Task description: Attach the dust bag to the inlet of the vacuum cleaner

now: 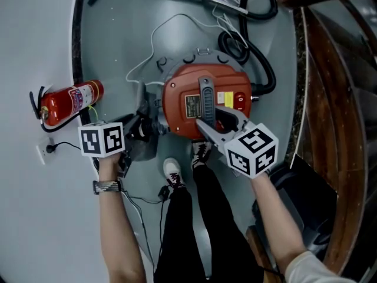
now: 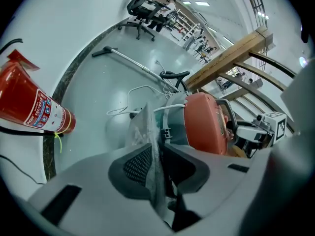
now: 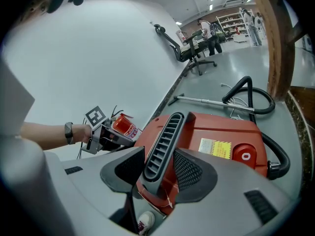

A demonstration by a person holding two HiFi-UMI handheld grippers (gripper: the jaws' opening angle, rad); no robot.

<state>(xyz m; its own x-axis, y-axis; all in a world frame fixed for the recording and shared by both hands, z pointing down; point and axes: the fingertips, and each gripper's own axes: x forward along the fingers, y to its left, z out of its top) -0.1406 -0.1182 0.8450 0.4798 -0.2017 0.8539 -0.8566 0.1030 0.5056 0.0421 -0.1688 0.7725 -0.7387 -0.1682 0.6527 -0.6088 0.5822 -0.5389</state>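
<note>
Head view, right gripper (image 1: 213, 122): clamped on the dark handle (image 1: 205, 96) on top of the red vacuum cleaner (image 1: 182, 105). I read this as bracing the body so it does not slide while the bag goes on.
Head view, left gripper (image 1: 141, 130): set low against the machine's left flank, where I judge the inlet sits.
Head view, hidden: what the left jaws carry, and the inlet itself, are lost in the dark clutter between the marker cube and the red shell.
Head view, surroundings: the hose (image 1: 259, 69) loops behind the machine. The fire extinguisher (image 1: 69, 102) lies at the wall and is not involved.
Left gripper view, left gripper (image 2: 156, 167): closed on a thin, pale fold of the dust bag (image 2: 141, 124). The sheet stands up between the 2 pads and leads toward the grey-and-red body. I judge it is held by its edge so the mouth can be steered onto the inlet.
Left gripper view, hard to make out: the bag's mouth, and whether it touches the inlet yet. The sheet covers that spot.
Right gripper view, right gripper (image 3: 158, 170): gripping the ribbed handle, 1 pad on each side.
Right gripper view, cut off: the inlet side drops behind the shell's left edge. Only the left gripper's cube and a wrist show there.
</note>
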